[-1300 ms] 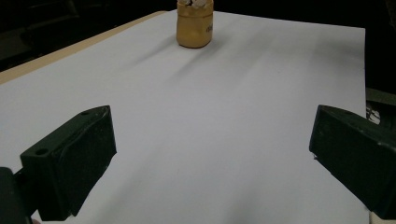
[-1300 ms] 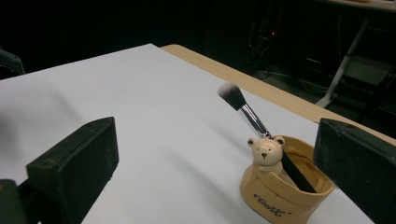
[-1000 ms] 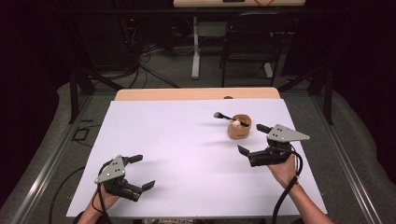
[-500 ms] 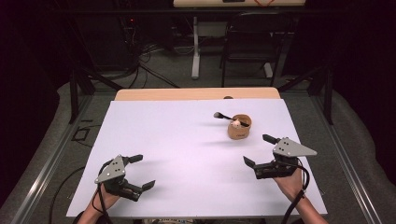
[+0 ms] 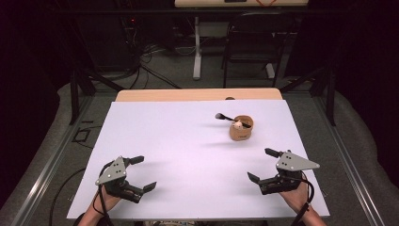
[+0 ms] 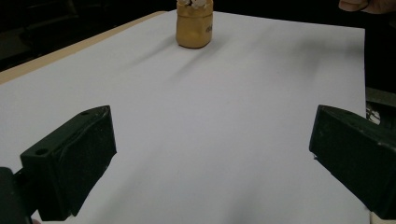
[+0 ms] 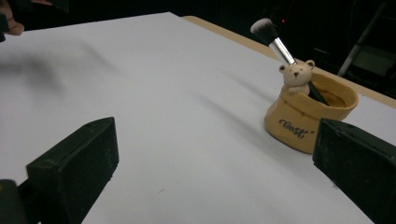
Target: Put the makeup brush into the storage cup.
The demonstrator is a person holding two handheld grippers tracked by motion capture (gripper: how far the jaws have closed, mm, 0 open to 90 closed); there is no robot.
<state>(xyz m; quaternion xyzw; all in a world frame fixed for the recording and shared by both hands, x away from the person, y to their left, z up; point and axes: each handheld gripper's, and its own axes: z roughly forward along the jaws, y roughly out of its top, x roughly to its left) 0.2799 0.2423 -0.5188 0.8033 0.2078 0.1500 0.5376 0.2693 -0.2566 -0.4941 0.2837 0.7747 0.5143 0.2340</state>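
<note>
- The table [image 5: 188, 155] carries a white sheet over nearly its whole top; from the high view a strip of bare wood shows along the far edge, and a dark floor with cables and a chair [image 5: 249, 42] lies beyond it.
- The right gripper [image 5: 263, 165] sits low over the near right part of the sheet, held in a hand [image 5: 295, 197], its jaws spread wide with nothing between them. Its own view confirms the gap: two black jaws at either edge, bare white sheet in between.
- The left gripper [image 5: 142, 173] rests at the near left corner, also held in a hand [image 5: 104, 201], jaws spread apart and empty. Its view shows the sheet stretching away between the jaws.
- The cup [image 5: 241, 129] is a tan, sack-shaped holder standing upright on the far right part of the sheet, well apart from both grippers. The right gripper view [image 7: 308, 116] shows dark lettering on its side; the left gripper view [image 6: 194, 23] shows it far off, cut by the top edge.
- The brush [image 5: 225, 117] stands in the cup, leaning, its bristle head up and out over the rim. The right gripper view [image 7: 276, 41] shows a pale fluffy head and a silver collar.
- A small bear figure [image 7: 297, 75] perches at the cup's rim, just beside the brush; from the high view [image 5: 238, 125] it is only a pale speck.
</note>
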